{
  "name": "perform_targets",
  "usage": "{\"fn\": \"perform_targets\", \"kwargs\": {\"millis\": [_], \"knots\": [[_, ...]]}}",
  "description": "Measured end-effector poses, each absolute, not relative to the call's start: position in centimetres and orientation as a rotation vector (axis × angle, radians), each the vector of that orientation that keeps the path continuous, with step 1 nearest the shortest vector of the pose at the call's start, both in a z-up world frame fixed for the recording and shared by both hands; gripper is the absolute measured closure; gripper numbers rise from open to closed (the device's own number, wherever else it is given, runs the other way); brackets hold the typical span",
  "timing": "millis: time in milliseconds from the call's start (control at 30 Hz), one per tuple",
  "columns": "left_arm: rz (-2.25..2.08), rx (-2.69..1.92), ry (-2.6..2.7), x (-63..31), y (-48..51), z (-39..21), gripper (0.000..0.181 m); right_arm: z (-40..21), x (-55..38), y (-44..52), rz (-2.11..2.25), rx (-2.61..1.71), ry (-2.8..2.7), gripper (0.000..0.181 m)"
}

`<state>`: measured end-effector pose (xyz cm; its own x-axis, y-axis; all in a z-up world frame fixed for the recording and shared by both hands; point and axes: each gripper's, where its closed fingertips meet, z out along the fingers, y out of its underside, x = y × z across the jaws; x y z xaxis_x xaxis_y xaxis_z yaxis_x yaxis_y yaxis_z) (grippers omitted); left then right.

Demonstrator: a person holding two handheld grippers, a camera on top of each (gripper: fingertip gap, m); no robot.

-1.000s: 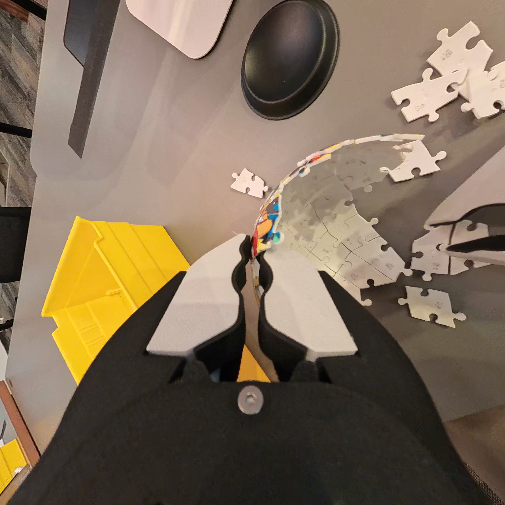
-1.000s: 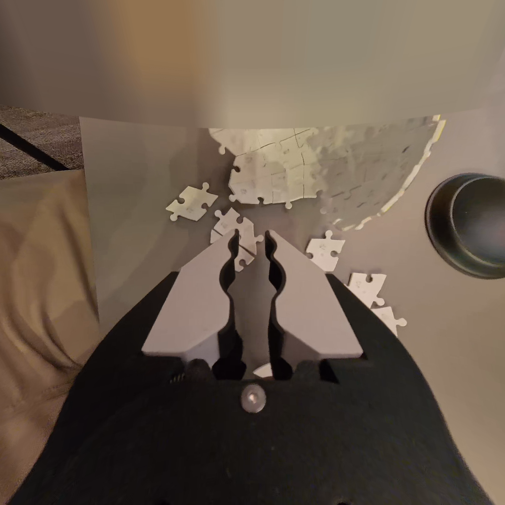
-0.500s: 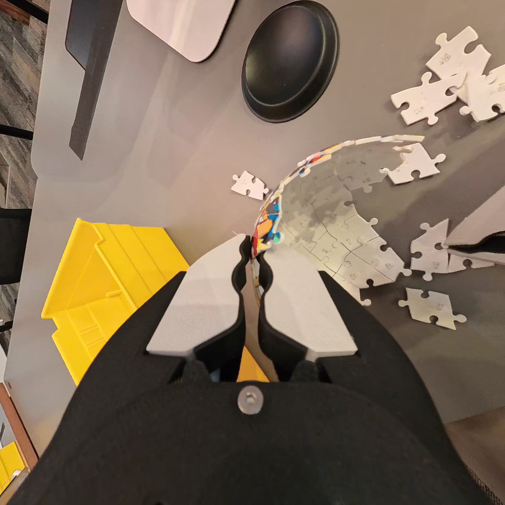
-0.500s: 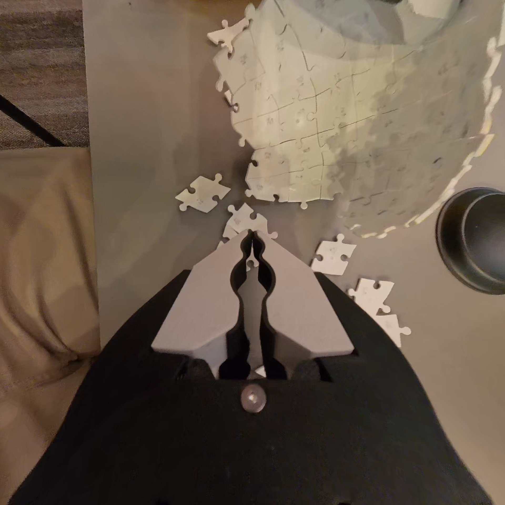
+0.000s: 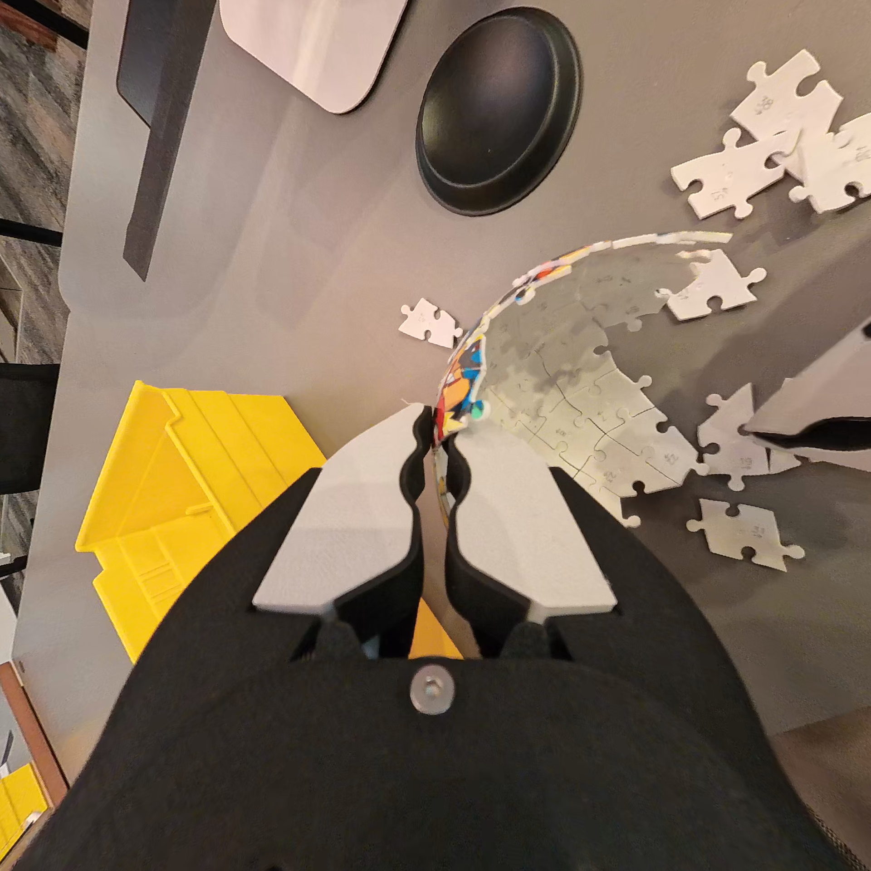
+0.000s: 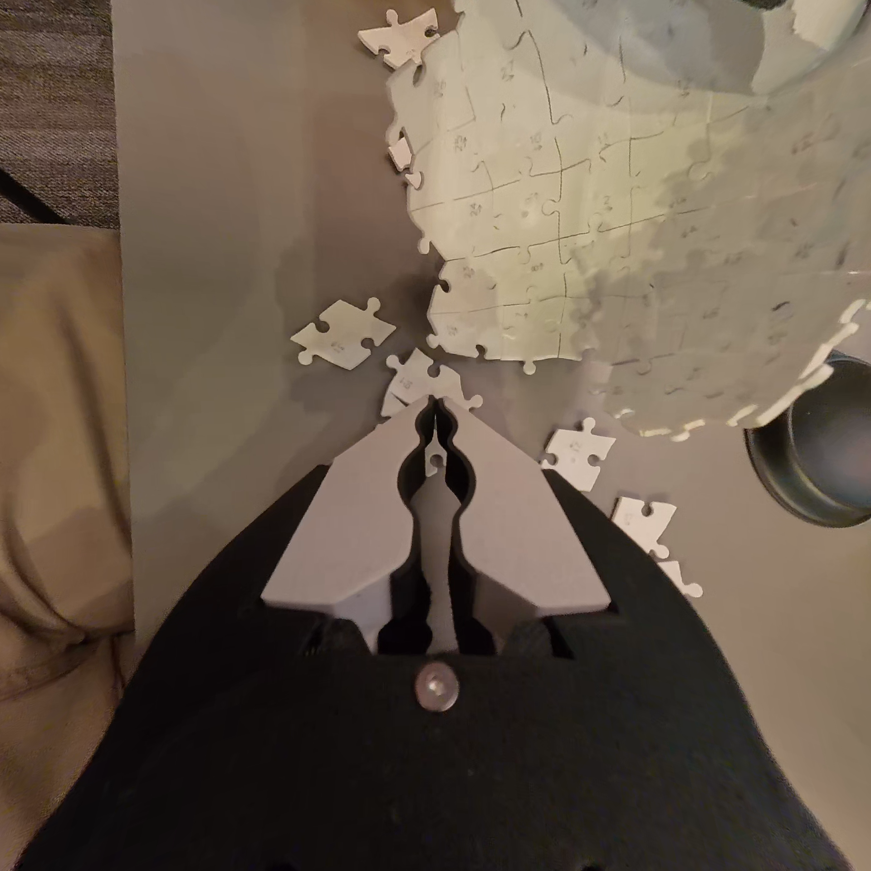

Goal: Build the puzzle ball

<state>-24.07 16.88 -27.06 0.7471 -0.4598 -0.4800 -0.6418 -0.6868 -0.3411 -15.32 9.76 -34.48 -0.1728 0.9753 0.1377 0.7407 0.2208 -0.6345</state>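
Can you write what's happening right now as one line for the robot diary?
left gripper: shut on ball shell rim | right gripper: shut on loose piece on table | ball: unfinished

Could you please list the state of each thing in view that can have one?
Left gripper: shut on the rim of the puzzle ball shell.
Right gripper: shut on a loose puzzle piece.
Puzzle ball shell: partly built, open, white inside showing.
Other loose pieces: lying flat on the grey table, unattached.
Black round stand: empty.
Yellow bin: tipped on its side.
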Motion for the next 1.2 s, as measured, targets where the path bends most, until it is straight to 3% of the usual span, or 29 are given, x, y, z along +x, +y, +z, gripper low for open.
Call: {"fn": "perform_targets", "kwargs": {"millis": [1200], "knots": [[0.493, -2.439, 0.797, -24.5, 17.1, -26.7, 0.178, -34.3, -16.4, 9.9, 0.539, -1.503, -1.944, 0.181]]}}
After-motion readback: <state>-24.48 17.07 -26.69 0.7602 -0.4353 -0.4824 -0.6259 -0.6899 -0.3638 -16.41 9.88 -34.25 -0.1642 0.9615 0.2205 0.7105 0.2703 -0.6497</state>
